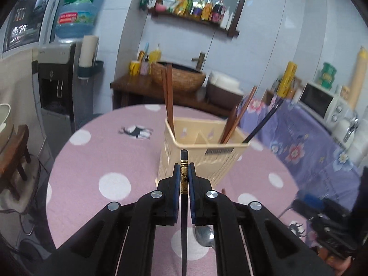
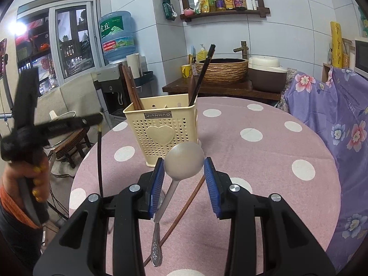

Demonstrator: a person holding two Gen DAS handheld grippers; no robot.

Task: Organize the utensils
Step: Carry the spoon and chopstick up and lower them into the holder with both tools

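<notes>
Currently, a dark chopstick (image 1: 184, 207) with a gold band near its top is pinched between the pressed-together pads of the left tool (image 1: 184, 170), its long shaft hanging down below the grip. It is held above the pink dotted worktop (image 1: 92, 161), just in front of the cream utensil basket (image 1: 202, 161).

The basket is divided into compartments. 2 brown chopsticks (image 1: 169, 96) lean in its left side, more brown ones (image 1: 239, 117) and 1 dark one (image 1: 264, 124) lean in its right side.

The right tool (image 2: 184, 177) is seen with its blue pads spread. A metal spoon (image 2: 184, 161) lies on the worktop with its bowl between them; contact cannot be told. A loose brown chopstick (image 2: 181, 214) lies crossed under the spoon's handle.

Risk is judged as follows: the chopstick is gripped near its top, so the long free end may swing and strike the basket wall or rim, tipping the light basket. Leaning chopsticks may also be knocked, since little open room is left between them.

The worktop's round edge is near on the left, where a dropped utensil could roll off. Open cloth is seen to the right of the basket.
</notes>
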